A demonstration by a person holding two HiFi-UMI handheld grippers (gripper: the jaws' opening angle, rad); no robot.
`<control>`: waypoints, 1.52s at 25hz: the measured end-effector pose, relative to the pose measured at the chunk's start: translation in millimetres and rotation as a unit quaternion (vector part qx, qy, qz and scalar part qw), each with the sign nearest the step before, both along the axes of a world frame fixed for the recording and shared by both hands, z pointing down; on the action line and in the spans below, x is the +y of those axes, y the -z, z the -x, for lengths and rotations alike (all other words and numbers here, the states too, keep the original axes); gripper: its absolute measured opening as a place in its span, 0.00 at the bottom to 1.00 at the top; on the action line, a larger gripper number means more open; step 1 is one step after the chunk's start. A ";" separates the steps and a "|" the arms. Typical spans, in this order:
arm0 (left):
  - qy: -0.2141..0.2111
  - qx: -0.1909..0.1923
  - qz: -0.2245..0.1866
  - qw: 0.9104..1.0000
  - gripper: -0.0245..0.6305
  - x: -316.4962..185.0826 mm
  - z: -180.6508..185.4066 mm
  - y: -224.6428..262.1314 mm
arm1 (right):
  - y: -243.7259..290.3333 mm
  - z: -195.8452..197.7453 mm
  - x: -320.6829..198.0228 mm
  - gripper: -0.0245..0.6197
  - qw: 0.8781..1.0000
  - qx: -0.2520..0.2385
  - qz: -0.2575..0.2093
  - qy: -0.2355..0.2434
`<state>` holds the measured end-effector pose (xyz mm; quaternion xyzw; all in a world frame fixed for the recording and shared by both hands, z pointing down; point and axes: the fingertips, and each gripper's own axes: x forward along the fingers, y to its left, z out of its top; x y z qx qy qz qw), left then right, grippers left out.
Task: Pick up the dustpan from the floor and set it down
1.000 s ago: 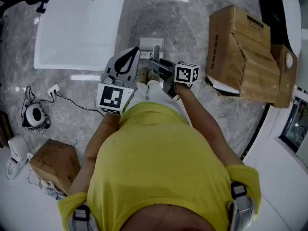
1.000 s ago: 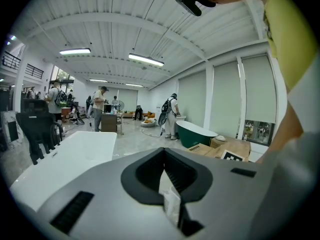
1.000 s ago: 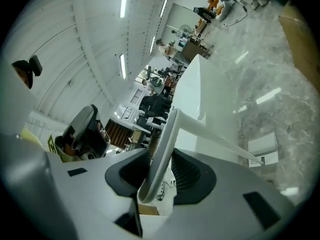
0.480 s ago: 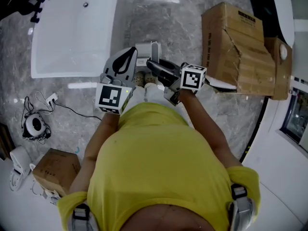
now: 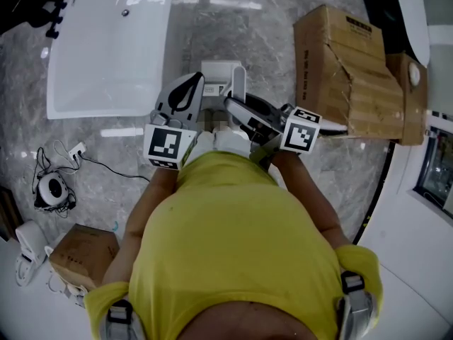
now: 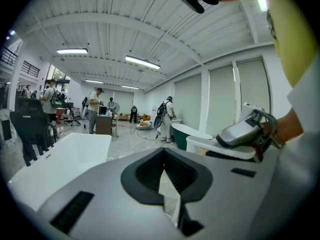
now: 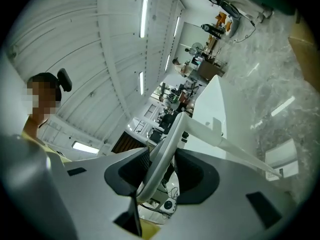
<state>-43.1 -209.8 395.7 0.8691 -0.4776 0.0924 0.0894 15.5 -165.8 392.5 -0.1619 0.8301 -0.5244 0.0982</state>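
Note:
The white dustpan (image 5: 216,70) hangs over the marble floor in front of the person's feet, its long handle (image 5: 239,85) rising toward me. My right gripper (image 5: 237,108) is shut on that handle. In the right gripper view the white handle (image 7: 165,149) runs between the dark pads of the right gripper (image 7: 162,153), and the pan (image 7: 282,159) shows small at the lower right. My left gripper (image 5: 194,82) is beside it on the left, jaws together and holding nothing. Seen from the left gripper (image 6: 164,151), the right gripper (image 6: 245,132) holds the handle (image 6: 220,145) at the right.
A white bathtub (image 5: 106,41) stands at the upper left. Torn cardboard boxes (image 5: 347,62) stand at the upper right, a smaller box (image 5: 81,250) at the lower left. A cable and a round device (image 5: 49,186) lie on the left floor. Several people (image 6: 92,111) stand far off.
My right gripper has risen toward the head camera and shifted right, bringing the dustpan up with it. The left gripper has stayed about where it was.

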 end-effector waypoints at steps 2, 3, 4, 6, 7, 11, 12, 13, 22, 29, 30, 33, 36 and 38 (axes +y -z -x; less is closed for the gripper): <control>0.000 0.001 -0.003 1.000 0.04 0.0 0.9 1.9 | 6.9 -1.2 0.8 0.28 1.000 -0.006 0.000 -0.004; 0.000 0.001 -0.004 1.000 0.04 -0.1 1.3 3.0 | 10.7 -1.4 0.2 0.28 1.000 -0.008 -0.003 -0.005; -0.001 0.001 -0.006 1.000 0.04 -0.1 1.4 4.0 | 14.8 -1.6 -0.7 0.28 1.000 -0.010 -0.007 -0.006; -0.002 0.002 -0.008 1.000 0.04 0.3 1.4 5.7 | 22.8 -2.2 -3.0 0.28 1.000 -0.013 -0.016 -0.008; -0.002 0.002 -0.009 1.000 0.04 0.2 1.3 6.2 | 25.9 -2.8 -4.2 0.29 1.000 -0.015 -0.018 -0.009; -0.002 0.002 -0.009 1.000 0.04 -2.1 2.1 6.4 | 35.4 -3.7 -10.9 0.29 0.999 -0.021 -0.027 -0.013; -0.002 0.002 -0.009 1.000 0.04 -2.5 2.6 6.7 | 36.7 -3.8 -12.2 0.29 0.999 -0.021 -0.029 -0.014; -0.002 0.003 -0.009 1.000 0.04 -3.0 3.4 7.1 | 37.5 -3.8 -13.2 0.29 0.999 -0.020 -0.029 -0.016; 0.003 0.000 -0.009 1.000 0.04 0.3 5.2 6.8 | 21.6 -7.3 -14.7 0.29 1.000 -0.012 -0.002 -0.026; 0.005 -0.002 -0.002 1.000 0.04 -1.1 3.7 3.0 | -22.2 8.1 -26.6 0.29 1.000 0.025 -0.009 -0.004; 0.006 -0.002 -0.001 1.000 0.04 -1.5 4.2 2.2 | -31.7 10.1 -28.5 0.29 0.999 0.032 -0.004 -0.002; 0.009 -0.003 0.002 1.000 0.04 -3.4 6.8 0.7 | -53.0 14.3 -36.3 0.28 0.999 0.041 -0.002 0.000; 0.013 -0.007 0.003 1.000 0.04 -4.5 9.1 -0.8 | -76.9 13.2 -44.7 0.28 0.998 0.062 0.001 0.003; 0.014 -0.009 0.005 1.000 0.04 -4.8 9.4 -2.1 | -94.0 9.9 -50.8 0.28 0.997 0.077 0.006 0.001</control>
